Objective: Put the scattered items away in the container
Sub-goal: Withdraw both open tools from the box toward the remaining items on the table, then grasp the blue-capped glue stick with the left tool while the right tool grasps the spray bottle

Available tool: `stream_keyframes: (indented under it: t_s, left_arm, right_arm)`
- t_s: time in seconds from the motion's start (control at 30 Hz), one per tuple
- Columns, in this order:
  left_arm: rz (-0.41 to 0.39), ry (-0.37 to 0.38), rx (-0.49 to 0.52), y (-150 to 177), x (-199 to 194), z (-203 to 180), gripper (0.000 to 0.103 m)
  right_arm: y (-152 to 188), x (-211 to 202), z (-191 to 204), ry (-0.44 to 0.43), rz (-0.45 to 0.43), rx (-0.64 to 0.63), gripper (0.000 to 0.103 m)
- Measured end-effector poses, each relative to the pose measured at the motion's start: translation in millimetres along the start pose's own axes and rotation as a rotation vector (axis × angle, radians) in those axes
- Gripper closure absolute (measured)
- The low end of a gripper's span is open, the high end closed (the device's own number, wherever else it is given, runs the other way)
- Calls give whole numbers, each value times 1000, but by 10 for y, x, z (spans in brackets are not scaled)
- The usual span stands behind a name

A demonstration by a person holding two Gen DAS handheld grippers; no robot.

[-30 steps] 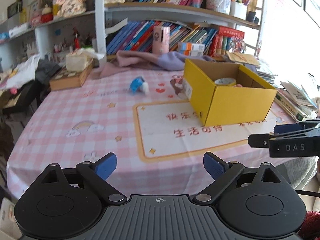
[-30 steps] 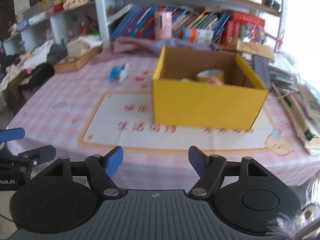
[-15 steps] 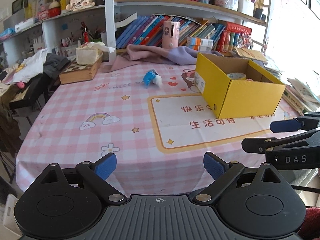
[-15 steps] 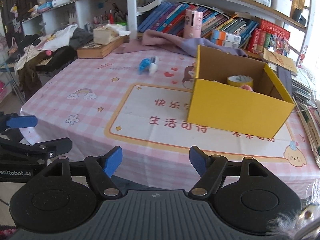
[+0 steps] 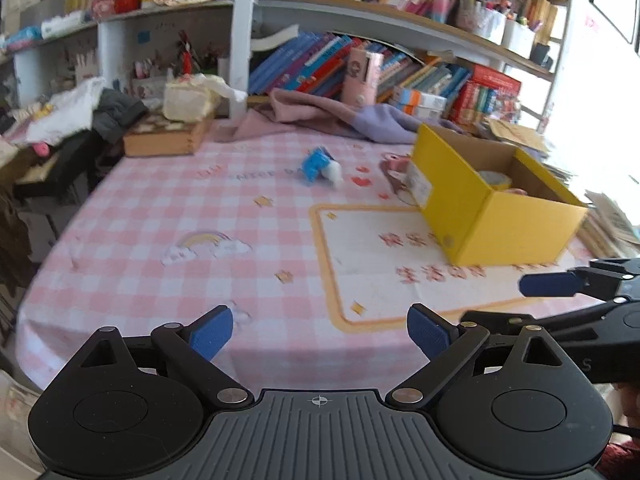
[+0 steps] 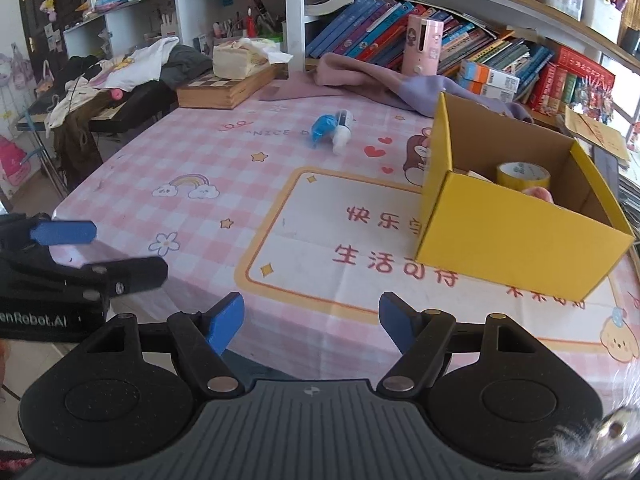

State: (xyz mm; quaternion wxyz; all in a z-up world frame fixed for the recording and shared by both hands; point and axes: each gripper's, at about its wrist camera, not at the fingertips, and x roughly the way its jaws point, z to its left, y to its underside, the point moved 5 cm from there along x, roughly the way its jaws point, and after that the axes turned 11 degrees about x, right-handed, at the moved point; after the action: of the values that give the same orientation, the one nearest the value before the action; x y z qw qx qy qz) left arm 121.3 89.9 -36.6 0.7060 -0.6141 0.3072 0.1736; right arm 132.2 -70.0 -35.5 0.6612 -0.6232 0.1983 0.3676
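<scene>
Both tools, left [image 5: 318, 334] and right [image 6: 311, 318], hang open and empty over the worktop [image 6: 256, 184] edge. The blue toy [image 6: 326, 130] lies beyond the yellow box [image 6: 516, 236], apart.

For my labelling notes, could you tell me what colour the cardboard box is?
The box is yellow outside, plain brown inside; clearest in the right wrist view.
</scene>
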Motion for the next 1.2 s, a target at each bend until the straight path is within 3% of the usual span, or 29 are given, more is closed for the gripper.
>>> stream_keyframes:
  t_s: [0.17,0.27,0.57,1.2]
  left_arm:
    - [13,-31,13,-191,226,114,7]
    - [4,-27,17,-379,365,180,7]
    - [-23,-54,52,-842,892,236,10]
    - [16,-36,167,-1380,2234,269,39]
  right_arm:
    - [-244,249,-19,4,-32,-15,35]
    - [-510,430,-76,13,-50,4,47]
    - [-1161,902,-212,-31,-47,77,50]
    - [-2442,2170,-402,-100,77,220,54]
